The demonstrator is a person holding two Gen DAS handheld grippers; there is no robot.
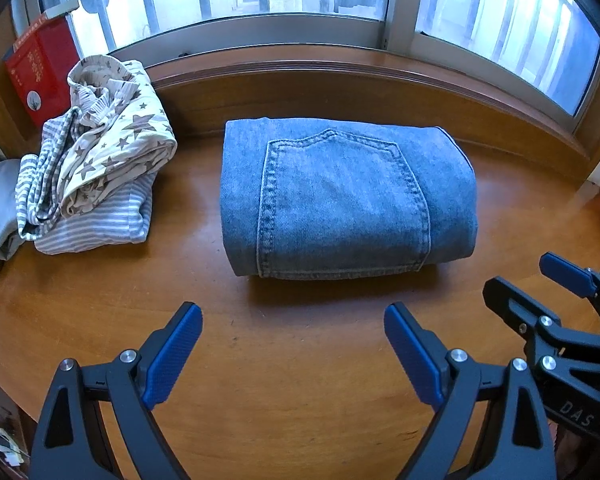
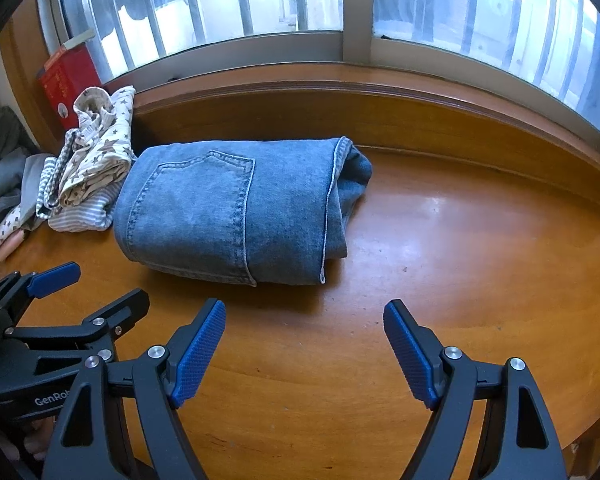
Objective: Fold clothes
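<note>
A pair of blue jeans [image 1: 340,200] lies folded into a compact block on the wooden table [image 1: 260,380], back pocket facing up. It also shows in the right wrist view [image 2: 228,212], with its folded edges on the right. My left gripper [image 1: 293,316] is open and empty, a little in front of the jeans. My right gripper [image 2: 304,312] is open and empty, in front of the jeans' right end. The right gripper also shows in the left wrist view [image 1: 540,280], and the left gripper in the right wrist view [image 2: 100,284].
A loose pile of star-print and striped clothes [image 1: 96,168] lies left of the jeans, also seen in the right wrist view [image 2: 88,168]. A red box [image 1: 40,72] stands behind it. A wooden sill [image 1: 380,80] and window run along the back.
</note>
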